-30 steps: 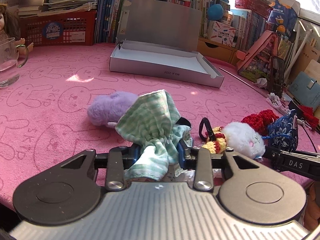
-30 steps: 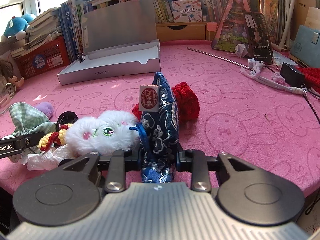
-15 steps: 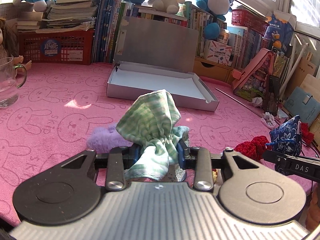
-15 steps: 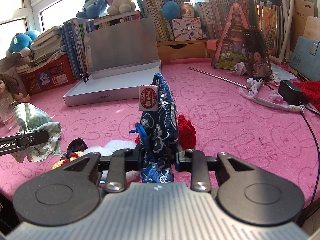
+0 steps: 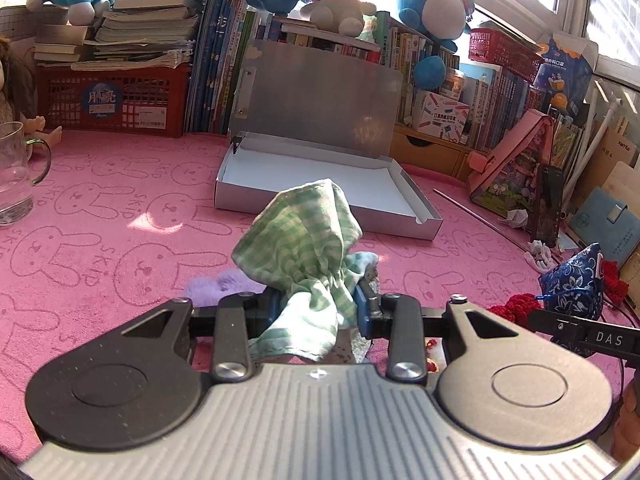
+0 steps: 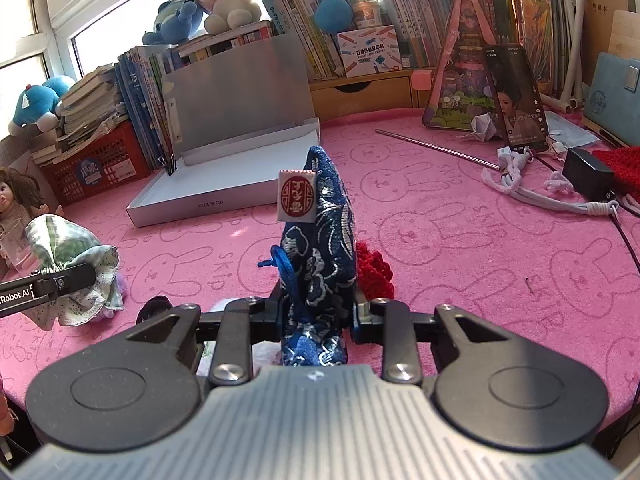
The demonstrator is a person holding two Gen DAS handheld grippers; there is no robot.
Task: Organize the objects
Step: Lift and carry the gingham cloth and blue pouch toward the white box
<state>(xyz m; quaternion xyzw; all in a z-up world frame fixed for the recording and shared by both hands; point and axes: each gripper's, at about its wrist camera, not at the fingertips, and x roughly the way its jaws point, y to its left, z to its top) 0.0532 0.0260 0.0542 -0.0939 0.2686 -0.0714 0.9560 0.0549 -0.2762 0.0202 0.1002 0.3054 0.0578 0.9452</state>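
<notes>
Left claw (image 5: 316, 306), tilted downward over the counter (image 5: 100, 240), clenched on the gathered neck of a green-and-white checked cloth drawstring pouch (image 5: 304, 240); pouch body bulging up ahead of the jaws, loose hem hanging below them, whole pouch clear of the pink bunny-print cloth. Seen from the right wrist view at far left, the same pouch pinched in a black finger (image 6: 60, 280). Just under and behind the pouch, a fluffy lilac plush (image 5: 216, 286) lying on the counter.

Right claw (image 6: 316, 312), likewise angled downward, clamped tight on the lower part of a dark blue brocade pouch with silver cloud pattern (image 6: 324, 256); pouch standing upright between the jaws, pointed top up, white tag with a red round seal (image 6: 295, 196) at its upper left, blue cord (image 6: 282, 268) trailing at the left side. Just beyond it on the right, a red crocheted piece (image 6: 374, 270) resting on the counter.

Farther out, in the middle of the counter, a flat silver cardboard box (image 5: 320, 196) with white inside, lid (image 5: 320, 96) propped open against a row of upright books (image 5: 216, 76). Clear glass mug (image 5: 16, 180) at the left edge; red plastic basket (image 5: 116, 100) behind it.
</notes>
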